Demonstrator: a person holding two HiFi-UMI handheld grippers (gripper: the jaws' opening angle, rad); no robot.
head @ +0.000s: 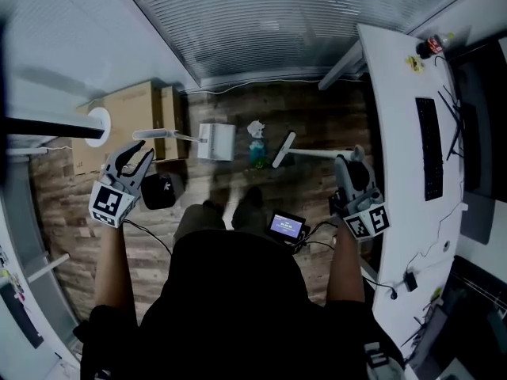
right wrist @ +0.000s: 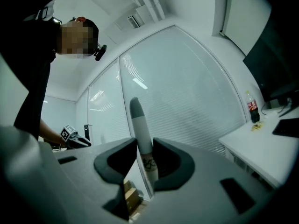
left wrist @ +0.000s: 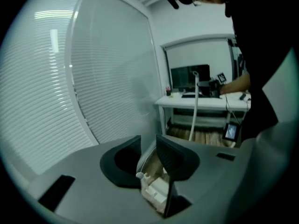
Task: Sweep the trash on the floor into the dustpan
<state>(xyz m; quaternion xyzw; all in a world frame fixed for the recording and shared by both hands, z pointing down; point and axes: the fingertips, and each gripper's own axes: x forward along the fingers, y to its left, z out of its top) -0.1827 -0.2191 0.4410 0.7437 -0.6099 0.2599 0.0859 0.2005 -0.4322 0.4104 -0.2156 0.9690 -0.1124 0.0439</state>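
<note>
Jaws, right gripper [right wrist: 145, 143]: pressing together on white broom handle [right wrist: 140, 125], with the grey-tipped end sticking up past the pads. Handle running across from the same gripper [head: 346, 161] toward broom head [head: 283, 150], which is sitting low at wood-plank floor [head: 317, 113].

Jaws, left gripper [left wrist: 148, 143]: standing partly spread and pinching nothing, with white dustpan [left wrist: 156, 190] showing below through the gap. Tips of this gripper [head: 136, 155] hovering near the free end of dustpan handle [head: 162, 134], no pad pressing on it.

Dustpan [head: 216, 142]: sitting on the floor, handle reaching out toward the left gripper.

Trash: crumpled white paper [head: 255, 128] and teal scrap [head: 257, 155] lying between the dustpan and the broom head, outside the pan.

Surroundings: cardboard boxes [head: 131, 113] standing beyond the left gripper. White desk [head: 396, 133] running along the right side, carrying keyboard [head: 428, 149] and bottle [head: 432, 46]. Small screen [head: 286, 226] glowing at the person's waist.
</note>
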